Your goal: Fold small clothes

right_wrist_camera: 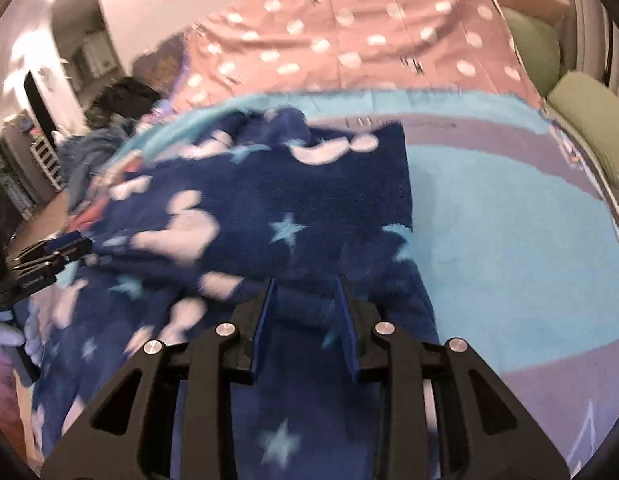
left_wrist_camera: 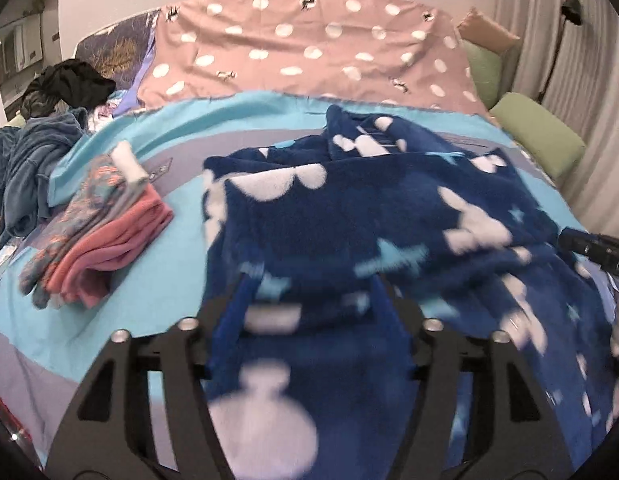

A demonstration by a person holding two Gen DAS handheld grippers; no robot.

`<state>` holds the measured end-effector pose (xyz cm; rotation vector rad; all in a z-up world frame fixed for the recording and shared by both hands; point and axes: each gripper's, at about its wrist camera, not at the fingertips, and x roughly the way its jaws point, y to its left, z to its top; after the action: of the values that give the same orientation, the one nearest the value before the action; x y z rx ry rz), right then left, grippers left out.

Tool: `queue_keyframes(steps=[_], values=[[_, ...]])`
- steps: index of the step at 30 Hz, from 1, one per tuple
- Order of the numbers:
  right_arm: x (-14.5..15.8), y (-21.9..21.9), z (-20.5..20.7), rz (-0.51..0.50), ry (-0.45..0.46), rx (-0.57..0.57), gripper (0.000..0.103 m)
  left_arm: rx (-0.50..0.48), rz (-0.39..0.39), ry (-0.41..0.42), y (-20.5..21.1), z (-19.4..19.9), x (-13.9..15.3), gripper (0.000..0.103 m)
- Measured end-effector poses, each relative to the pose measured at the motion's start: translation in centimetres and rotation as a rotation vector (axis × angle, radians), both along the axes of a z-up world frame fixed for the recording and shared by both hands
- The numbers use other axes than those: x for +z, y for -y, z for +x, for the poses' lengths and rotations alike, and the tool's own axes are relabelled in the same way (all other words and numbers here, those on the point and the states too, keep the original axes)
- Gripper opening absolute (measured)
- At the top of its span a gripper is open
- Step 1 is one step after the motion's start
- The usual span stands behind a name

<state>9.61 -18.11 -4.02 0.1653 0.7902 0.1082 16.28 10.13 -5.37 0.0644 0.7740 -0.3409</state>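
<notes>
A navy fleece garment with white clouds and light blue stars lies partly folded on the bed. It also shows in the right wrist view. My left gripper has its jaws wide apart over the garment's near edge, with fleece lying between them. My right gripper has its jaws apart too, with a fold of the fleece between them. The right gripper's tip shows at the right edge of the left wrist view. The left gripper's tip shows at the left edge of the right wrist view.
A stack of folded clothes, floral and pink, lies left of the garment. A heap of unfolded dark and blue clothes sits at the far left. The bed has a turquoise and grey cover and a pink dotted sheet. Green cushions lie right.
</notes>
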Motion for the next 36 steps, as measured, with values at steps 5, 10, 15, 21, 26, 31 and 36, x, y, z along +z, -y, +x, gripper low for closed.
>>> queue_keyframes(steps=[5, 10, 15, 21, 26, 31, 36], values=[[1.6, -3.0, -5.8, 0.016, 0.011, 0.147, 0.031, -0.032, -0.044, 0.031, -1.5, -5.9, 1.2, 0.067], [1.1, -7.1, -10.7, 0.074, -0.022, 0.317, 0.031, -0.04, -0.095, 0.013, -2.0, -10.5, 0.4, 0.068], [-0.2, -9.4, -15.0, 0.13, -0.075, 0.403, 0.032, -0.033, -0.122, 0.021, -2.4, -14.1, 0.0, 0.069], [-1.8, -11.2, -18.4, 0.311, -0.143, 0.534, 0.035, -0.045, -0.121, 0.034, -2.7, -18.1, -0.4, 0.072], [-3.6, -14.6, -18.6, 0.34, -0.206, 0.608, 0.046, -0.037, -0.149, 0.031, -3.4, -20.7, -0.6, 0.072], [-1.9, -14.5, -16.8, 0.633, -0.182, 0.596, 0.012, -0.001, -0.147, 0.063, -4.8, -22.8, 0.1, 0.073], [1.9, -12.4, -15.9, 0.71, -0.078, 0.553, 0.012, 0.027, -0.186, 0.096, -6.9, -24.9, 1.4, 0.074]])
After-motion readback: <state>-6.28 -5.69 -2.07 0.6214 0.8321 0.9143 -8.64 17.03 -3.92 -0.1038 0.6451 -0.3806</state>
